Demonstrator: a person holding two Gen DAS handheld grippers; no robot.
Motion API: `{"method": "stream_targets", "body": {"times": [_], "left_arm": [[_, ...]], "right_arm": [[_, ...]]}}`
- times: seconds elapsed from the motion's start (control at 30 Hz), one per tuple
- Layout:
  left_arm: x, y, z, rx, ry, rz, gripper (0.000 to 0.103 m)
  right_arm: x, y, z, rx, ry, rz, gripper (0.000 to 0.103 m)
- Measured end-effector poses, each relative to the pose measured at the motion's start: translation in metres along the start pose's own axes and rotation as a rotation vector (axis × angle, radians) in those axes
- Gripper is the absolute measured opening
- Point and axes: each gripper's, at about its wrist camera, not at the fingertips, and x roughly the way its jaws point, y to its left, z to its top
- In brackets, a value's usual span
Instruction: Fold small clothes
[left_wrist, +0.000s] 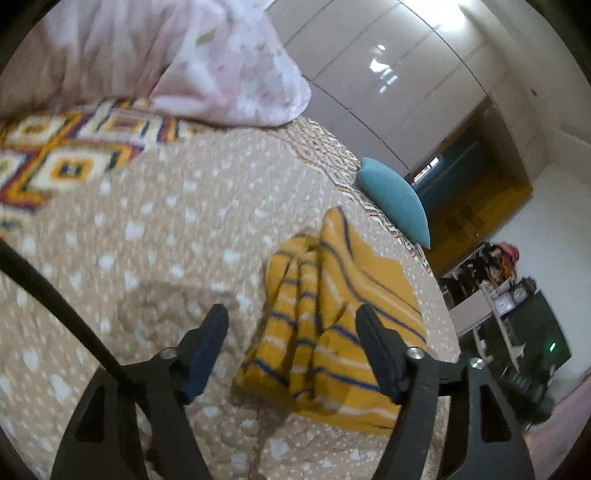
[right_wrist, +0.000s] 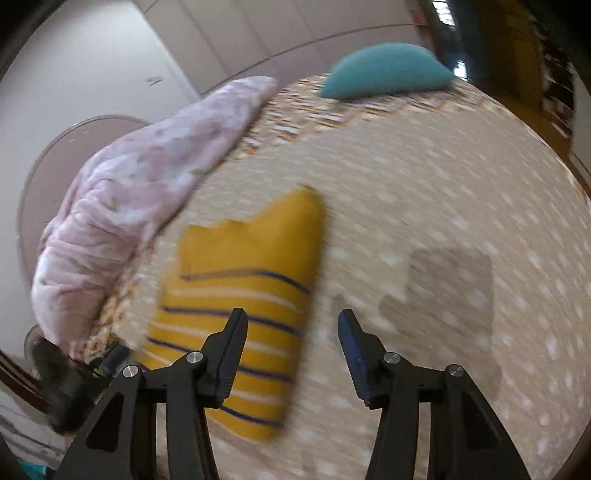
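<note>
Looking down on the bed (left_wrist: 155, 236), we see the yellow striped garment (left_wrist: 332, 332) lying bunched ahead of the left tool (left_wrist: 291, 325), partly between its spread, empty tips. It lies left of the right tool (right_wrist: 291, 328), also released. Careless regripping could drag the folds apart. Both tools tilt downward.

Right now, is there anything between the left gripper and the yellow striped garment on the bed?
Nothing visible. The left gripper is open just above the yellow striped garment, which lies on the dotted bedspread. The teal cushion sits beyond it.
</note>
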Motion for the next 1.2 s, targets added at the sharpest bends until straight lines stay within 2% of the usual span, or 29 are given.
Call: {"method": "stream_targets", "body": {"times": [0.13, 0.2, 0.23, 0.33, 0.43, 0.53, 0.63, 0.73, 0.83, 0.87, 0.9, 0.97, 1.03, 1.1, 1.13, 1.2], "left_arm": [[0.016, -0.023, 0.012, 0.135, 0.042, 0.089, 0.072], [0.026, -0.028, 0.015, 0.165, 0.084, 0.097, 0.072], [0.035, -0.028, 0.015, 0.163, 0.119, 0.085, 0.072], [0.049, -0.022, 0.018, 0.133, 0.158, 0.054, 0.074], [0.063, -0.013, 0.021, 0.116, 0.194, -0.009, 0.085], [0.087, -0.011, 0.023, 0.135, 0.301, -0.081, 0.088], [0.102, -0.008, 0.025, 0.148, 0.34, -0.085, 0.088], [0.12, 0.001, 0.027, 0.098, 0.384, -0.094, 0.091], [0.123, -0.009, 0.023, 0.124, 0.396, -0.064, 0.092], [0.124, -0.015, 0.021, 0.13, 0.413, -0.078, 0.088], [0.125, -0.021, 0.018, 0.126, 0.436, -0.104, 0.079], [0.124, -0.031, 0.014, 0.123, 0.432, -0.101, 0.078], [0.125, -0.043, 0.011, 0.113, 0.439, -0.145, 0.074], [0.128, -0.056, 0.007, 0.107, 0.447, -0.185, 0.067], [0.13, -0.061, 0.006, 0.115, 0.444, -0.188, 0.065], [0.135, -0.068, 0.001, 0.148, 0.447, -0.132, 0.055]], "right_arm": [[0.01, -0.035, -0.026, 0.085, 0.02, 0.072, 0.056], [0.02, -0.039, -0.036, 0.107, 0.026, 0.126, 0.056], [0.027, -0.039, -0.041, 0.113, 0.028, 0.161, 0.056], [0.042, -0.035, -0.046, 0.118, 0.039, 0.234, 0.056], [0.053, -0.035, -0.051, 0.137, 0.042, 0.307, 0.061], [0.063, -0.036, -0.046, 0.153, 0.029, 0.358, 0.064], [0.078, -0.028, -0.033, 0.164, 0.029, 0.399, 0.065], [0.098, -0.018, -0.024, 0.181, 0.065, 0.453, 0.065], [0.112, -0.007, -0.017, 0.186, 0.063, 0.446, 0.066], [0.116, -0.005, -0.014, 0.193, 0.069, 0.452, 0.058], [0.118, -0.006, -0.012, 0.205, 0.075, 0.469, 0.049], [0.115, -0.014, -0.007, 0.26, 0.08, 0.532, 0.041], [0.101, -0.021, -0.003, 0.276, 0.053, 0.553, 0.039], [0.081, -0.024, 0.002, 0.247, 0.003, 0.521, 0.039], [0.071, -0.026, 0.005, 0.226, -0.021, 0.493, 0.039], [0.059, -0.031, 0.009, 0.199, -0.045, 0.413, 0.047]]}}
